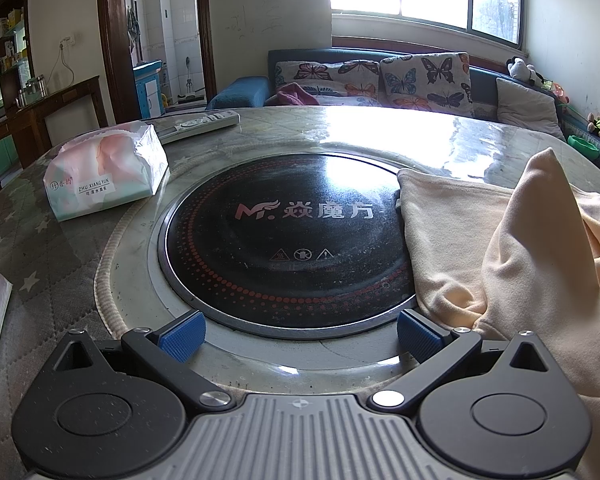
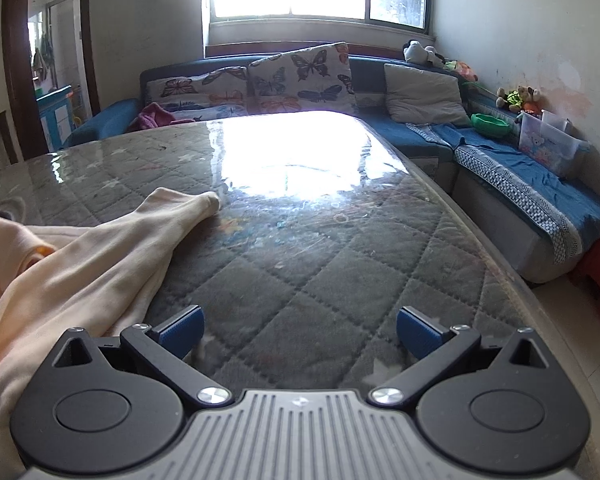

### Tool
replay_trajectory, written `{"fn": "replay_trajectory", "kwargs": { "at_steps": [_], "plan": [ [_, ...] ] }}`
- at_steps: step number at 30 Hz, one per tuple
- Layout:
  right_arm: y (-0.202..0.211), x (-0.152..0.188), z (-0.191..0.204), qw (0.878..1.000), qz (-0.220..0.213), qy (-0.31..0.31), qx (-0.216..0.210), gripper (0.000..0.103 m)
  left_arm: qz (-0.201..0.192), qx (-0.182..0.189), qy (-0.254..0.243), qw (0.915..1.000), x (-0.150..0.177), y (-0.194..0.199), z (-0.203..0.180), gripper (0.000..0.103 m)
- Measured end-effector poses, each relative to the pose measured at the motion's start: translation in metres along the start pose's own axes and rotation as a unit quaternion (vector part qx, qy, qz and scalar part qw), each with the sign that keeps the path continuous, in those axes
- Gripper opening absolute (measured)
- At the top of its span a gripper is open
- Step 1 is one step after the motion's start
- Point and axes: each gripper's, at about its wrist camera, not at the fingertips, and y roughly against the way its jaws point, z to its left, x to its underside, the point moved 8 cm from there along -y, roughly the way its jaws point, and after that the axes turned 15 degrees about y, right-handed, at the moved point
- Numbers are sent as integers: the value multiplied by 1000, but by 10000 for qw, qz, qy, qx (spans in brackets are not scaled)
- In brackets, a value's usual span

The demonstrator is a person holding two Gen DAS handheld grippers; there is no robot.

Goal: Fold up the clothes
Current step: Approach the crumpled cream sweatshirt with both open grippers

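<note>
Cream-coloured soft cotton garment [image 1: 512, 264] lies bunched on the quilted grey table [image 2: 300, 264], one edge over the round black cooktop [image 1: 284, 236] (sleeve [image 2: 180, 208] stretched out); left gripper [image 1: 298, 334] and right gripper [image 2: 298, 330] gape wide, holding nothing.

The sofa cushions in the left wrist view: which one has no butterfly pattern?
The plain grey cushion at the right end of the blue sofa. The two butterfly-print cushions beside it are patterned.
</note>
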Motion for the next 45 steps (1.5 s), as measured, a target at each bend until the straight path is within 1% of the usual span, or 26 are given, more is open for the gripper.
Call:
{"fn": "replay_trajectory", "kwargs": {
  "at_steps": [5,7,9,13,16,18,20,25,28,31,33,38,45],
  "plan": [
    [18,2,8,9984,-341,409,204,103,-1,-9,4,10000,1,4,-2,103],
    [26,3,11,9968,-477,573,285,103,-59,-138,130,9998,4,7,-1,103],
    [33,4,15,9947,-613,736,366,103,-67,-107,237,9996,8,14,1,103],
    [61,14,30,9905,-796,1042,409,103,97,-56,274,9996,17,28,-5,103],
    [85,25,40,9911,-891,946,286,103,173,-48,263,9995,26,41,-12,103],
    [98,28,48,9929,-920,736,174,103,213,-61,244,9995,32,47,-17,103],
    [103,31,51,9940,-891,629,78,103,261,-57,230,9994,39,53,-23,103],
    [114,36,66,9941,-858,641,-159,103,362,6,169,9992,49,67,-38,103],
    [115,39,74,9948,-801,538,-341,103,417,-57,-11,9991,55,71,-46,103],
    [115,42,83,9946,-764,501,-497,103,501,-88,12,9987,60,75,-50,103],
    [117,45,86,9946,-750,477,-528,103,534,-93,48,9985,62,78,-50,103],
    [124,51,93,9943,-710,524,-600,103,472,-43,30,9989,66,85,-53,103],
    [132,56,99,9937,-645,620,-669,103,461,-31,-54,9989,69,91,-58,103]
  ]
}}
